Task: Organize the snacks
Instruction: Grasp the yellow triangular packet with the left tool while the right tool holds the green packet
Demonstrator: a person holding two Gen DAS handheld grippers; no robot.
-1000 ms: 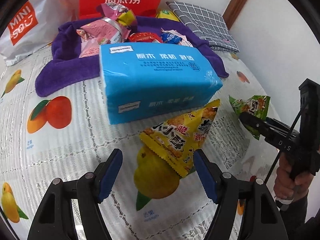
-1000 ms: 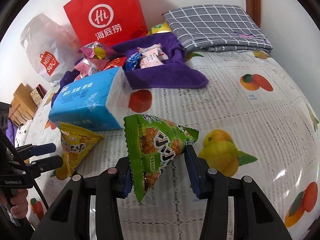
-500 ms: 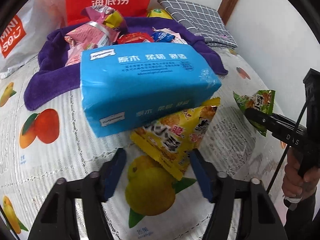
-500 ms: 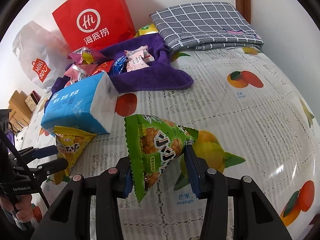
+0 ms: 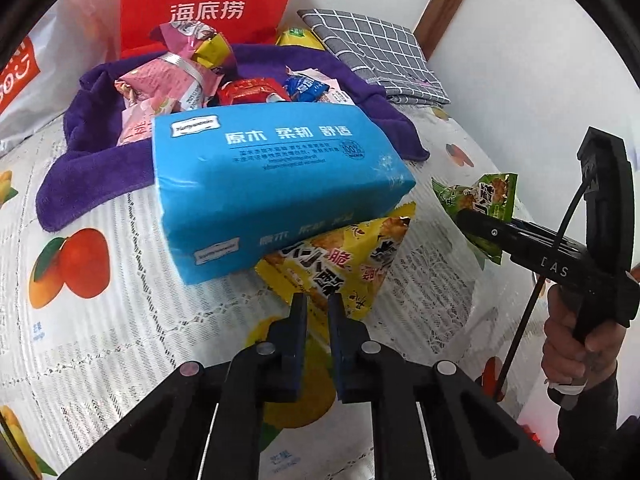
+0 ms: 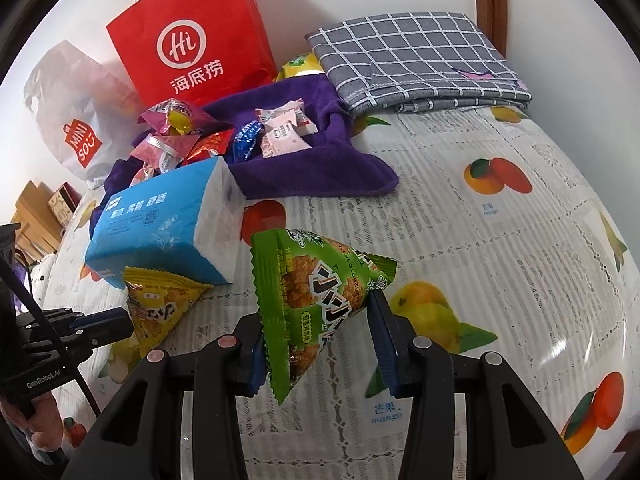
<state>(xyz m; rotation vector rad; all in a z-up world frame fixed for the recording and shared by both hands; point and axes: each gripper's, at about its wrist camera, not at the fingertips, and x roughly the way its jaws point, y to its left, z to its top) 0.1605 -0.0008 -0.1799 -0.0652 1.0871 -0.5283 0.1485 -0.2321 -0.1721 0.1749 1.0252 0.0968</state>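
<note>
My left claw [image 5: 317,307] is clamped on the near corner of the yellow snack bag [image 5: 340,264], pads pinching its crimped edge. The bag lies on the fruit-print tablecloth [image 5: 120,340], its far end tucked under the blue tissue pack [image 5: 276,188] just ahead of the claw. Beyond the pack, a purple towel [image 5: 100,184] holds a heap of snacks [image 5: 188,76]; red paper bag [image 5: 212,0] behind it. Further right, my right claw [image 6: 318,340] grips the green snack bag [image 6: 316,300] between its pads, lifted off the cloth. Ahead and right of that claw, a folded grey checked cloth [image 6: 416,56] by the wall.
</note>
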